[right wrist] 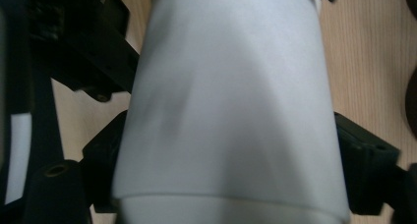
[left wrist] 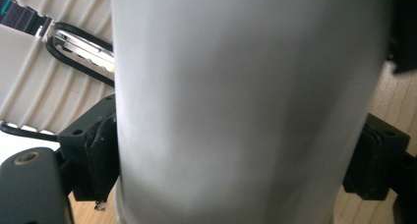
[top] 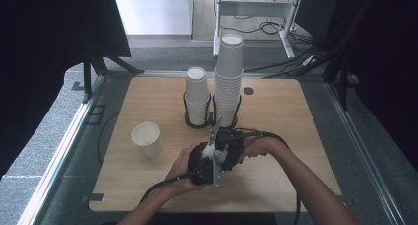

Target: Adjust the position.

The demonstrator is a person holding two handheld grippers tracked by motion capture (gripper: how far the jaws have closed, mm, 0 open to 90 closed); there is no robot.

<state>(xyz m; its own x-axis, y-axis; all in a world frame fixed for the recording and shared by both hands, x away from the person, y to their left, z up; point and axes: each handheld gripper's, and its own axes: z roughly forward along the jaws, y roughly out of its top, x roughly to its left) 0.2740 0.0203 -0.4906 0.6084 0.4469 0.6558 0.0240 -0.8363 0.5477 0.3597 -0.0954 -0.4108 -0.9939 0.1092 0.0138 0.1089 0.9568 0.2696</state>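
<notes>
A white paper cup is gripped between the jaws of the left tongs, and the right tongs are clamped on the white cup as well, above the counter just before two cup stacks. A single cup is seen standing well to the left.

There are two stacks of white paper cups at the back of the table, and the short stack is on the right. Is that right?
Not quite. There are two stacks at the back of the table, but the short stack is on the left and the tall stack is on the right. The high view shows this.
</notes>
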